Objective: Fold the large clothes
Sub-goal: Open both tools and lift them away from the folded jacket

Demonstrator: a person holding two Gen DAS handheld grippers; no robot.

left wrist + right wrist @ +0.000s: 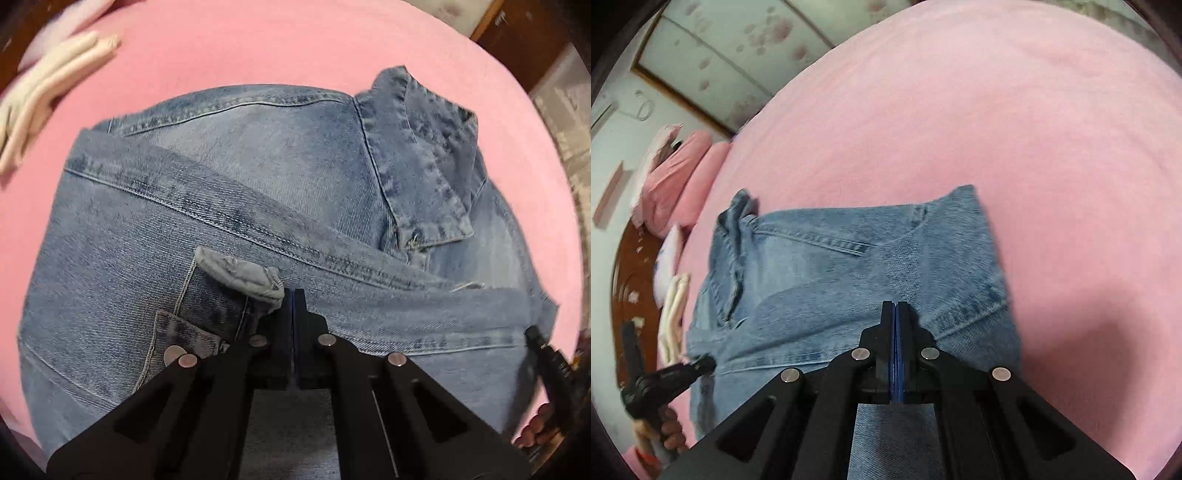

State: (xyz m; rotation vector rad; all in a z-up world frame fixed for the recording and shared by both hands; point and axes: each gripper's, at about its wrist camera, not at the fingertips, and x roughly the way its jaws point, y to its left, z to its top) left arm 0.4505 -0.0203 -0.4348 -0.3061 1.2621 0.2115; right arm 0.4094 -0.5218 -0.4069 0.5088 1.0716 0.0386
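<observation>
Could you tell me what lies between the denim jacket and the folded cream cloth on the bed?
Only bare pink bedcover lies between the jacket and the cream cloth; the left wrist view shows that stretch best.

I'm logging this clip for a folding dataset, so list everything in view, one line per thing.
denim jacket: one, faded blue, partly folded on the bed
bed cover: one, pink, under the jacket
folded cloth: one, cream, beside the jacket
pillows: two, pink, far end
left gripper: one, black, shut, over the jacket
right gripper: one, black with blue pads, shut, over the jacket
hand: one, holding the left gripper's handle
</observation>
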